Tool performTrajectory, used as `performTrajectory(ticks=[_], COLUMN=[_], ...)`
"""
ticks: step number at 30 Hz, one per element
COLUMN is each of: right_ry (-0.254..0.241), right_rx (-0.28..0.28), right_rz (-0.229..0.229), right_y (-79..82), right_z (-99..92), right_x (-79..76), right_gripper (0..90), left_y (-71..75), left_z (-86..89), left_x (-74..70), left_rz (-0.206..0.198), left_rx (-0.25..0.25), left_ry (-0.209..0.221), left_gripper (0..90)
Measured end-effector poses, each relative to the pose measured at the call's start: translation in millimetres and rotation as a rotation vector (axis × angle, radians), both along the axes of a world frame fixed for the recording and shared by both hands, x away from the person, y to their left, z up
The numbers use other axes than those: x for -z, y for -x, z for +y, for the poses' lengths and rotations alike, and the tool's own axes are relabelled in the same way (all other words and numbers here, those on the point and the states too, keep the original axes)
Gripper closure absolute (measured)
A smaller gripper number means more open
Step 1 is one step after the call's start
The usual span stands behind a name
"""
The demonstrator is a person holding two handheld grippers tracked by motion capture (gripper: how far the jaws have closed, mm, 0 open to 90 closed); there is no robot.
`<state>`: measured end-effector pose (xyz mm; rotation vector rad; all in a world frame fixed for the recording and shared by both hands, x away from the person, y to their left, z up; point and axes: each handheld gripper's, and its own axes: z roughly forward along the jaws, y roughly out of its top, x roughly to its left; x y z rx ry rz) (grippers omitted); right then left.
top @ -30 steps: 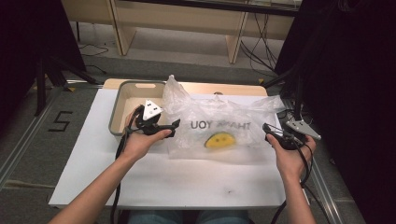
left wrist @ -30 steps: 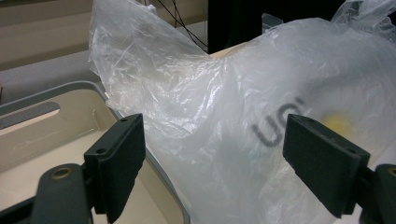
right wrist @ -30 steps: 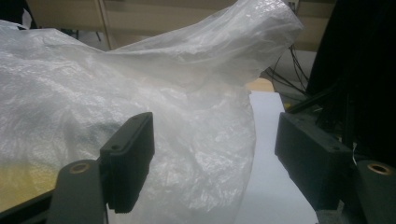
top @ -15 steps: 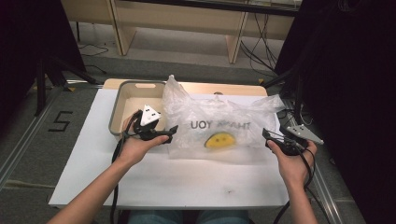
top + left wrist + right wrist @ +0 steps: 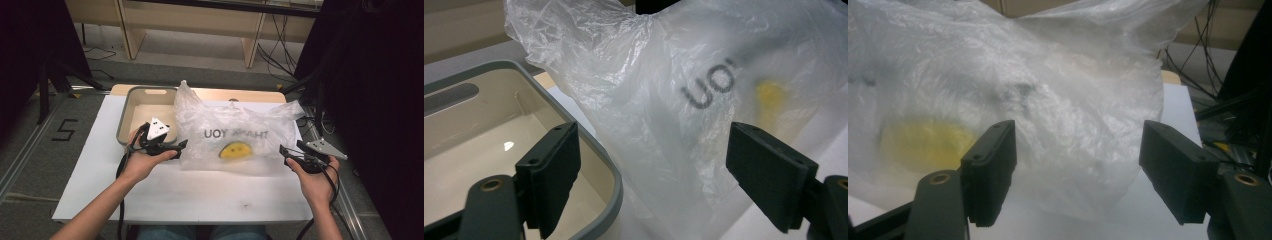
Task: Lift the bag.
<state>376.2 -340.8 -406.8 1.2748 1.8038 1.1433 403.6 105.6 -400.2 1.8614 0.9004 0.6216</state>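
The plastic bag [image 5: 235, 140] lies on the white worktop [image 5: 200, 195], near its far edge and slightly right of centre. The bag is translucent and crinkled, carries dark mirrored lettering and a yellow printed mark [image 5: 236, 150], and rises to a bunched peak at its far left corner. Its left side stands just beside the grey-rimmed tray [image 5: 131, 114], which sits at the far left of the worktop with a pale, bare interior. The left gripper [image 5: 176, 147] is held at the bag's near left edge, in front of the tray; in the left gripper view its fingers [image 5: 551, 175] stand wide apart, with the bag and the tray rim between them and no contact visible. The right gripper [image 5: 289, 150] is held at the bag's near right edge; in the right gripper view its fingers [image 5: 990, 167] also stand wide apart, facing the bag's right end, and grip nothing. Each gripper rests in one of the person's hands, with a black cable trailing towards the near edge.
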Motion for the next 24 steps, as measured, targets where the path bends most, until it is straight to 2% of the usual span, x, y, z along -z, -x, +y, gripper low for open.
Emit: performTrajectory(ticks=[18,24], right_ry=[-0.023,-0.030], right_rx=[-0.071,-0.090], right_rz=[0.061,0.069], right_y=[28.0,34.7], right_z=[-11.7,-13.0], right_x=[21.5,25.7], right_gripper=[31.8,31.8], left_y=[22.9,32.6], left_z=[18.5,25.2], left_x=[22.5,27.0], left_rz=[0.029,0.023], left_rx=[0.029,0.043], left_ry=[-0.049,-0.059], left_gripper=[21.3,21.0])
